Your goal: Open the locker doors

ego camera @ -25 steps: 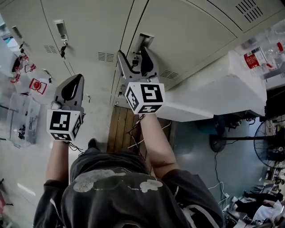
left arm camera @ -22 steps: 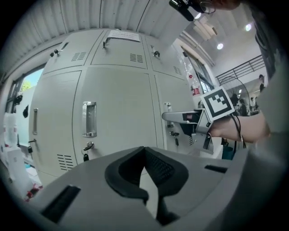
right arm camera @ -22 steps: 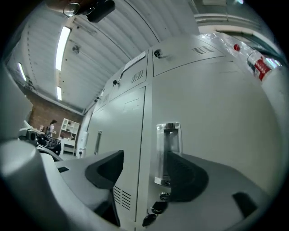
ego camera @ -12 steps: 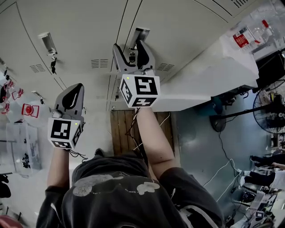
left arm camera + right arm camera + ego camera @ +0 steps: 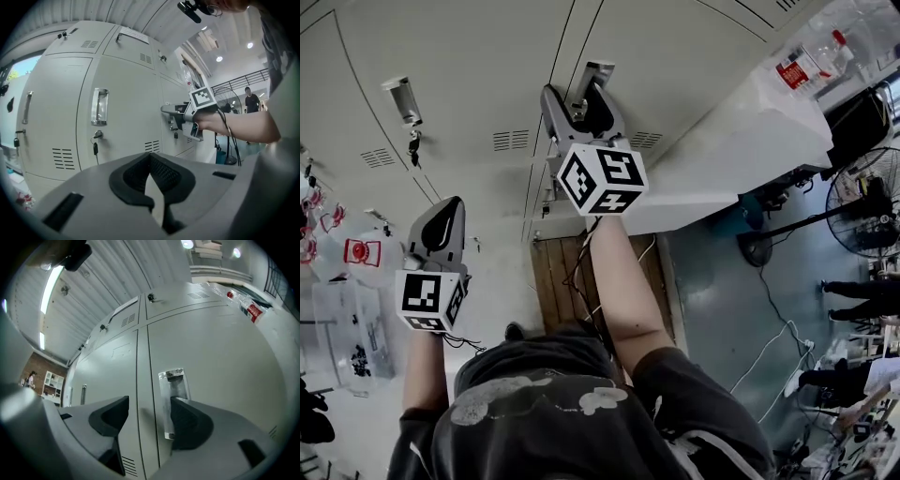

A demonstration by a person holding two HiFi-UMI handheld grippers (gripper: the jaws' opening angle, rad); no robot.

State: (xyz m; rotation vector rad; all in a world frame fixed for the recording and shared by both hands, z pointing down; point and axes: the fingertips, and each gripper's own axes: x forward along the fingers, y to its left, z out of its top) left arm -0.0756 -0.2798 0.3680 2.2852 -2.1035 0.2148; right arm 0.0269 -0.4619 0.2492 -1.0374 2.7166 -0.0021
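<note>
Only its own view shows right tool point(image 5: 147, 404) gaping at handle point(image 5: 169, 390); left tool point(image 5: 150, 156) closed.

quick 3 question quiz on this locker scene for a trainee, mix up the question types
1. True or false: the left gripper is open.
2. The right gripper is: A) shut on nothing; B) open, with the door handle between its jaws; C) shut on a bottle.
3. Fill in: in the left gripper view, a ____ hangs from the lock below the nearest handle.

Key: 1 false, it is shut and empty. 2 B. 3 key.
</note>
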